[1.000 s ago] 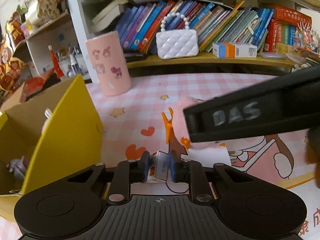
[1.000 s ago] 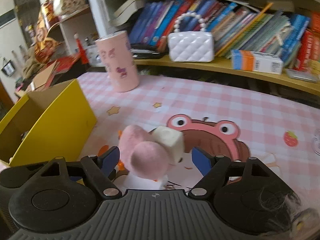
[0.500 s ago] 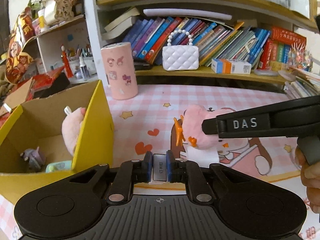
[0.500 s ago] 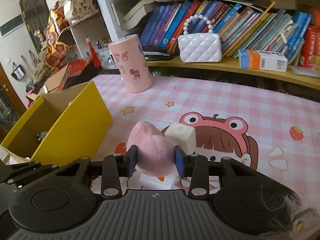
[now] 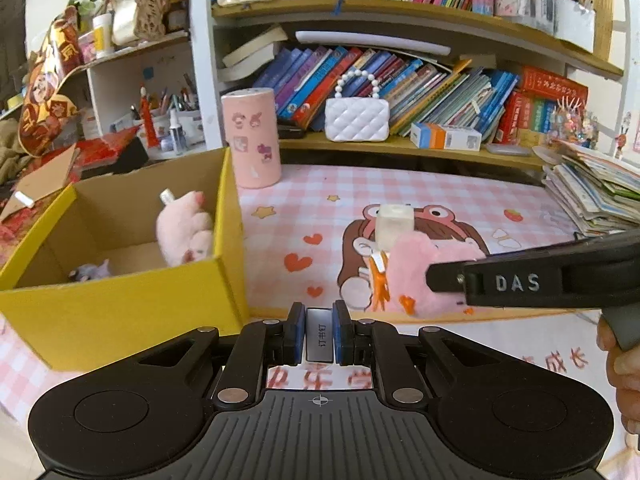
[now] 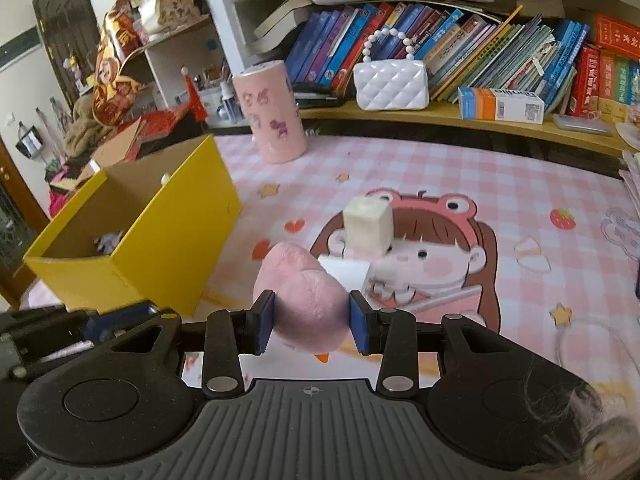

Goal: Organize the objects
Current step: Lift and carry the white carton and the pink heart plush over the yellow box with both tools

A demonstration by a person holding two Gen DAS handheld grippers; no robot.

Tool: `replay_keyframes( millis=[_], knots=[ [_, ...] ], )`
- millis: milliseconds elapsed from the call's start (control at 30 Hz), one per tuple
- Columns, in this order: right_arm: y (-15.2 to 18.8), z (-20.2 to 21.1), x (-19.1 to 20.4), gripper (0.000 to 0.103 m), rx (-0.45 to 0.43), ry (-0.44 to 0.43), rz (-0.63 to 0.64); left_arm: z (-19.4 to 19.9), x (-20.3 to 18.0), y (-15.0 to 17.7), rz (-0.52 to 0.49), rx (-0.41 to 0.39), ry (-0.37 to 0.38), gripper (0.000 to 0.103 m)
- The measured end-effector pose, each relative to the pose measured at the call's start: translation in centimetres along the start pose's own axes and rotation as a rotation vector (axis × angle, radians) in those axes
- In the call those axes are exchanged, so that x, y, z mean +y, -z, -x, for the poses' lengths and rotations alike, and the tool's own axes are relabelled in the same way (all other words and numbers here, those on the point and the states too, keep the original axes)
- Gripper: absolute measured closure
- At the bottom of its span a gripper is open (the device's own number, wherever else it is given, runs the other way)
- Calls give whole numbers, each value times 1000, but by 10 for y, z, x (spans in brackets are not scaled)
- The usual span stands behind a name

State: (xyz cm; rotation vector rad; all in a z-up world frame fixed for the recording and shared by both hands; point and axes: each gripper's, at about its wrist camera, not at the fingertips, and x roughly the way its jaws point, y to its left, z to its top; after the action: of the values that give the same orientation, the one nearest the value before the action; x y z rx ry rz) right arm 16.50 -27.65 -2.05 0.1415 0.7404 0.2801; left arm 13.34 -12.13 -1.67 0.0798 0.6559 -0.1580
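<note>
The yellow box (image 5: 120, 312) stood open on the worktop (image 5: 460, 196) to my left, with a pink plush paw (image 5: 185, 232) leaning on its inner wall and a small purple toy (image 5: 90, 271) on its floor; behind it rose a pink cylinder (image 5: 251, 138), and on the shelf (image 5: 400, 146) a white quilted purse (image 5: 357, 119) sat before a row of books (image 5: 400, 80); a stack of booklets (image 5: 592, 196) lay at the worktop's right edge; a whitish cube (image 6: 368, 222) rested on the cartoon mat (image 6: 520, 216) just beyond my right hand's load, and the box's near corner stood between my left hand and the paw. My left fingers (image 5: 319, 334) were clamped on a small staple box (image 5: 319, 336), blue pads flat against both its sides; my right fingers (image 6: 311, 326) were squeezed onto a pink plush toy (image 6: 304, 292), its orange clip (image 5: 380, 286) showing in the left view, where my right hand (image 5: 624, 364) gripped the black handle. A second ago the right fingers stood wide around the plush and had since closed on it; both loads looked raised off the worktop, and the yellow box showed more of its inside than before.
</note>
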Motion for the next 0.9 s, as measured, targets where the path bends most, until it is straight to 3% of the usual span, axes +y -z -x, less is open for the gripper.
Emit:
replay_keyframes(
  millis=[400,900],
  knots=[
    [47,37,63,67,31,73,-40,48,64,27,11,-8,12,90],
    [85,42,166,67,45,28,8,101,145,55,24,-43,-26,90]
  ],
)
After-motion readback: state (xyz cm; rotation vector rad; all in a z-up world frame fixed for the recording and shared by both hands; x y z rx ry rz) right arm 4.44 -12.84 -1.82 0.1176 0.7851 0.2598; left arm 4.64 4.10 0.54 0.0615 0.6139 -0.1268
